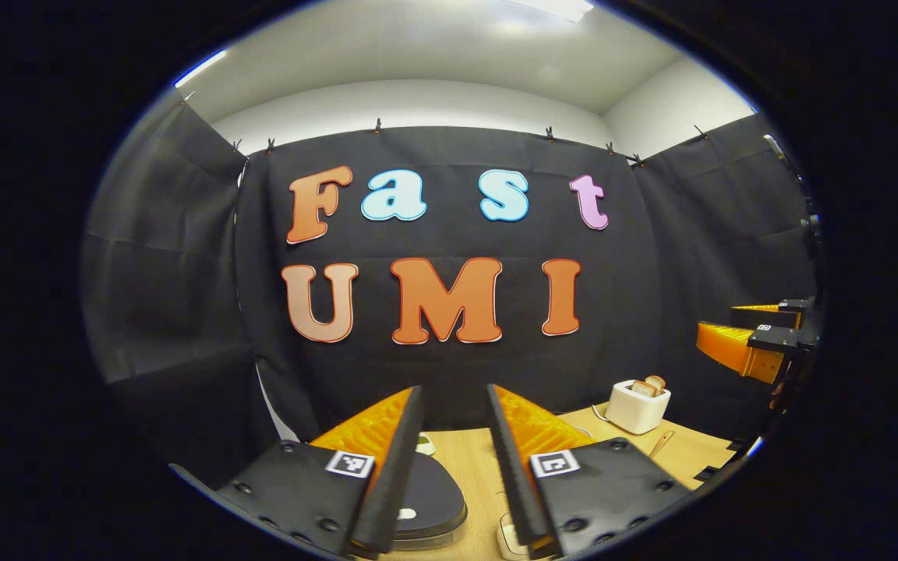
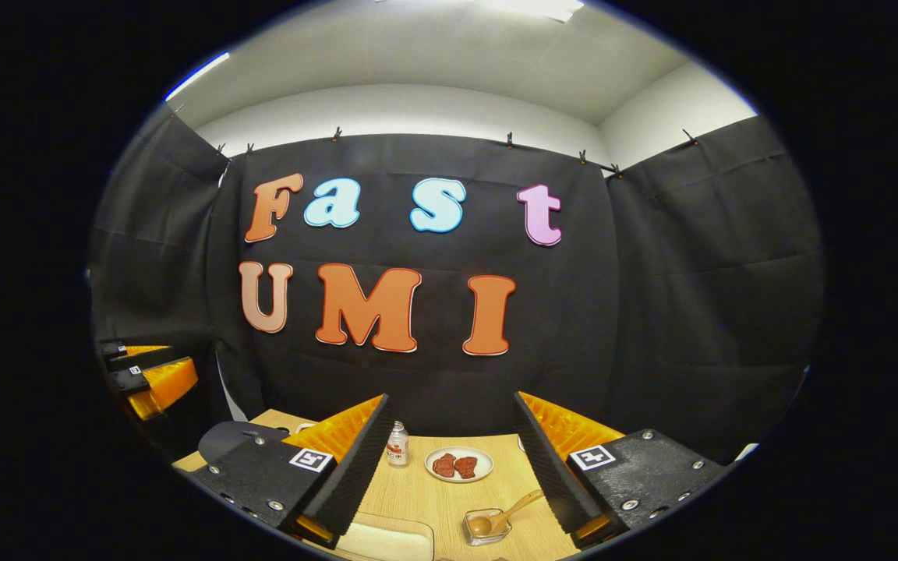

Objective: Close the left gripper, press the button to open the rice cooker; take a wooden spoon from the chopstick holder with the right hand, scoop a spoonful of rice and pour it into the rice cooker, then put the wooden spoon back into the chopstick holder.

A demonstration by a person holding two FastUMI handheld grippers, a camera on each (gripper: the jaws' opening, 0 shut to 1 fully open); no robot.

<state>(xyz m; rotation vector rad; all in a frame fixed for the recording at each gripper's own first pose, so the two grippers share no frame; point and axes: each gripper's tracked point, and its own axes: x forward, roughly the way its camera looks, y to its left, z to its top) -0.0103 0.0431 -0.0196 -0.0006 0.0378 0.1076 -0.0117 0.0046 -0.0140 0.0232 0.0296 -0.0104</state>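
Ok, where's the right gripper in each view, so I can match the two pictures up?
Left gripper view: the right gripper is at the far right edge, above and to the right of the white toaster, fingers pointing left.
Right gripper view: it is at the bottom centre, fingers apart, with the plate on the table between them.
Shared landmark: the wooden table under the black cloth wall.
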